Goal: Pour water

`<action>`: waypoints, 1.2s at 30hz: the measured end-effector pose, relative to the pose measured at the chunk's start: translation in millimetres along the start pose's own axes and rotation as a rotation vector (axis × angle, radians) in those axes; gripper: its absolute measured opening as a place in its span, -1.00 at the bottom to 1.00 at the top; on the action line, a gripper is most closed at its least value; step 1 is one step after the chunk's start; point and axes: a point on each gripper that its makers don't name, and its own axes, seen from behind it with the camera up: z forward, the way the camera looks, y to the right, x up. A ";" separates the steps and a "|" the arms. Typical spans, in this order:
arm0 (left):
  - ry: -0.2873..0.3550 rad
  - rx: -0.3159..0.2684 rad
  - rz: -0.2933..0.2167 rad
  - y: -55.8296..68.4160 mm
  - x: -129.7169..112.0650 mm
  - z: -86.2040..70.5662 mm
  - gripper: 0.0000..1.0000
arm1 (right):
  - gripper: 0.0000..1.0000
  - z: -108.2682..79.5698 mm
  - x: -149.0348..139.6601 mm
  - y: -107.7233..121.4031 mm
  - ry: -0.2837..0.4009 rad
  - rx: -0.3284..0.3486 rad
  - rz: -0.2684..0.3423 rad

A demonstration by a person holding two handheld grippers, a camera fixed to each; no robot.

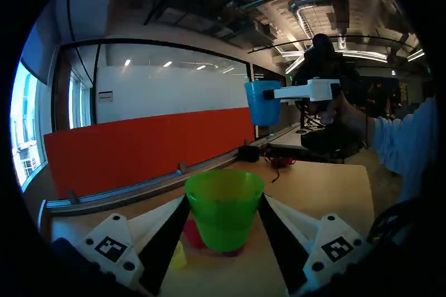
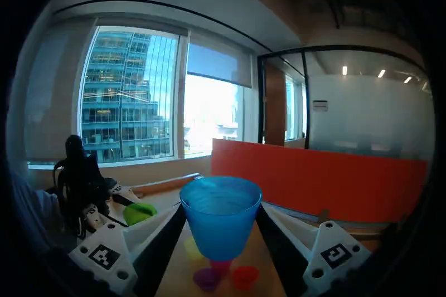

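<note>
In the left gripper view, my left hand-held gripper [image 1: 224, 216] clamps a smooth, translucent green plastic cup [image 1: 224, 199] over the pale wooden desk [image 1: 329, 185]. In the right gripper view, my right hand-held gripper [image 2: 221, 227] grips a tapered, glossy blue cup [image 2: 221, 210], with small purple and red round pieces [image 2: 244, 276] below it.

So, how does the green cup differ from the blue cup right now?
The green cup sits in the left gripper, the blue cup in the right gripper. The blue cup is held higher than the green cup. Both are upright, tapered, and clamped between two fingers.
</note>
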 end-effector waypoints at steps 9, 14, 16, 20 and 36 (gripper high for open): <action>-0.020 -0.002 -0.002 0.4 -7.1 -4.6 0.69 | 0.77 -12.2 -10.1 -4.9 0.009 0.014 0.016; -0.032 -0.011 -0.010 2.6 -13.9 -4.7 0.69 | 0.77 -16.8 -24.0 -8.6 -0.002 0.034 0.017; -0.040 -0.012 -0.014 3.1 -17.4 -4.8 0.69 | 0.78 -17.7 -30.6 -11.5 -0.006 0.042 0.013; -0.058 -0.017 -0.023 4.5 -25.6 -4.6 0.69 | 0.78 -18.6 -45.0 -18.2 -0.020 0.064 0.006; -0.146 -0.044 -0.020 8.4 -59.1 -2.5 0.69 | 0.78 -18.2 -111.9 -26.3 -0.145 0.122 -0.020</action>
